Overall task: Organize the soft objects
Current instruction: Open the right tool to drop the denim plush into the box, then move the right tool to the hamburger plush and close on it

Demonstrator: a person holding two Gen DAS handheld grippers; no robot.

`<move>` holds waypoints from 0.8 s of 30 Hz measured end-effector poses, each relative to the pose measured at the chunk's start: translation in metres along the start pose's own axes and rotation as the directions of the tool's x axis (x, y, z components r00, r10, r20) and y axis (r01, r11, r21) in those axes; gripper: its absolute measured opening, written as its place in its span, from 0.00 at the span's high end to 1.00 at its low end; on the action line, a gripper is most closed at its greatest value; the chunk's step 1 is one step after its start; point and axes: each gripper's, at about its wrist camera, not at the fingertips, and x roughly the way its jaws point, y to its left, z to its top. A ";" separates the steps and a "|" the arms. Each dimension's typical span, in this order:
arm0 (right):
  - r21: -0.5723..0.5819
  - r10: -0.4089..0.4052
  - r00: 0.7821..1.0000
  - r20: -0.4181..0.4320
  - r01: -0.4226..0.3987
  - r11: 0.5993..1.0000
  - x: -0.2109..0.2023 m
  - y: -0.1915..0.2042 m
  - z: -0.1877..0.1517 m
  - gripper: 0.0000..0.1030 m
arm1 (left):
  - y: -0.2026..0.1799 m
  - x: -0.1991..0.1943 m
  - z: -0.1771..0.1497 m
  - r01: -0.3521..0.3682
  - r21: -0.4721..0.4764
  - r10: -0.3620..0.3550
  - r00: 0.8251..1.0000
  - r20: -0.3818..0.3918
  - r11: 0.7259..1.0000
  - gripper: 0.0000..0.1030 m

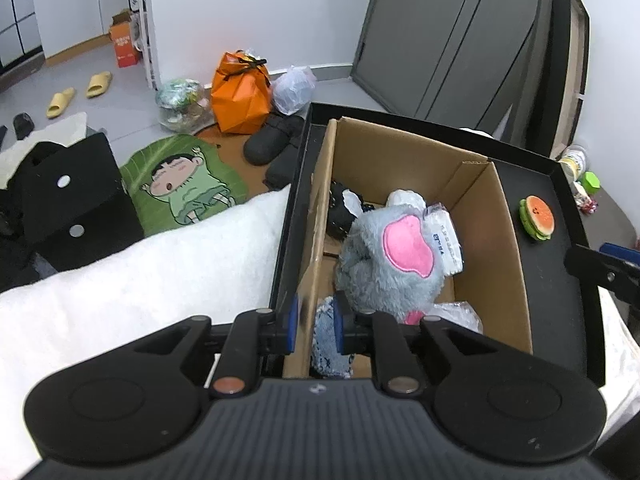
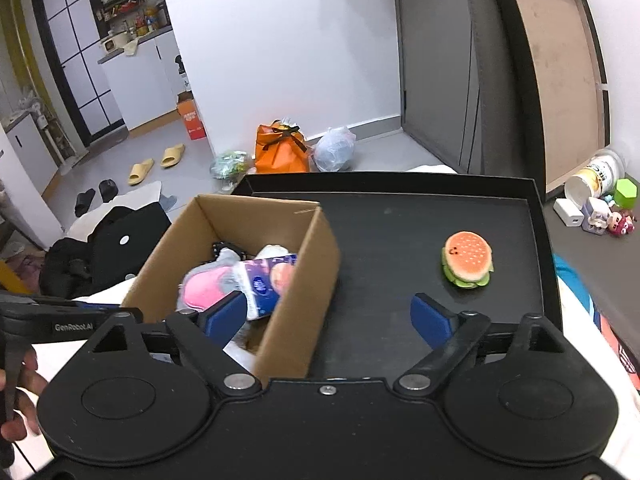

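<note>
Cardboard box standing inside black tray, pushed to the tray's left side, long axis running away from both cameras. Inside it: grey plush with pink ear patch facing up, a tissue pack lying against it, a dark item at the far end, a blue fuzzy cloth at the near end. Left gripper clamped on the box's near-left wall, blue pads pressed to either face of the cardboard; outer pad squeezed into the narrow gap between box and tray rim. Right gripper spread wide, straddling the box's near-right corner: left finger inside the box by the tissue pack, right finger over bare tray floor. Burger plush resting flat on the tray floor, right of the box and well apart from it, bun up, with open floor on all sides. Tray rim raised on all visible edges. White pillow butting the tray's left wall. Small toys and a canister on the surface beyond the tray's right rim.
</note>
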 end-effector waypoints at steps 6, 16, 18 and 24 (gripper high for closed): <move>0.010 -0.035 0.999 0.009 0.035 0.999 0.006 -0.019 -0.001 0.12 | -0.008 0.001 0.006 -0.037 0.014 0.037 0.999 0.014 0.999 0.54; 0.054 -0.106 0.994 -0.004 0.106 0.993 0.025 -0.054 -0.004 0.05 | -0.022 0.011 0.017 -0.089 0.036 0.089 0.996 0.000 0.995 0.51; 0.065 -0.102 0.995 -0.013 0.103 0.993 0.029 -0.060 -0.006 0.05 | -0.027 0.012 0.020 -0.089 0.040 0.089 0.996 0.003 0.995 0.50; 0.084 -0.101 0.994 -0.039 0.104 0.991 0.042 -0.071 -0.011 0.05 | -0.041 0.019 0.027 -0.111 0.079 0.111 0.994 0.000 0.991 0.46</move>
